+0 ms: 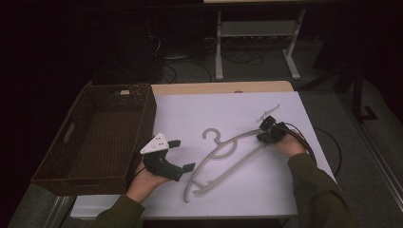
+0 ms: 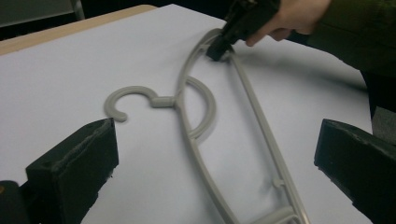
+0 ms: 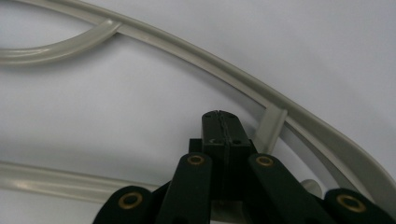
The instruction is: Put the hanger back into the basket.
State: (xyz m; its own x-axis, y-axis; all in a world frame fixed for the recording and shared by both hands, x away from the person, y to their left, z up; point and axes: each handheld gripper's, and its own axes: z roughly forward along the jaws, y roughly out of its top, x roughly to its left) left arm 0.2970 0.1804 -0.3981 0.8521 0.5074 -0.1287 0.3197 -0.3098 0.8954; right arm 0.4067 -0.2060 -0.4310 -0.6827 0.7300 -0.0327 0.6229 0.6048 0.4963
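We see a grey plastic hanger (image 1: 223,159) lying flat on the white table (image 1: 190,114), running from the lower middle of the high view up toward the right, its hook (image 1: 211,134) pointing to the upper left. A woven basket (image 1: 71,161) sits at the left of the frame, just beside the table sheet.

Our right gripper (image 1: 270,129) is down at the hanger's upper right end. In the right gripper view its jaws are pressed together with no gap, and whether a thin part of the hanger is pinched under them we cannot tell. Our left gripper (image 1: 183,155) hovers near the hook with its jaws spread wide and nothing between them.

We judge the hanger light, stiff and rather slick, likely to skid on the smooth sheet. The narrow bars suit a pinch, and a hold near the neck (image 2: 164,101) below the hook should keep it balanced.
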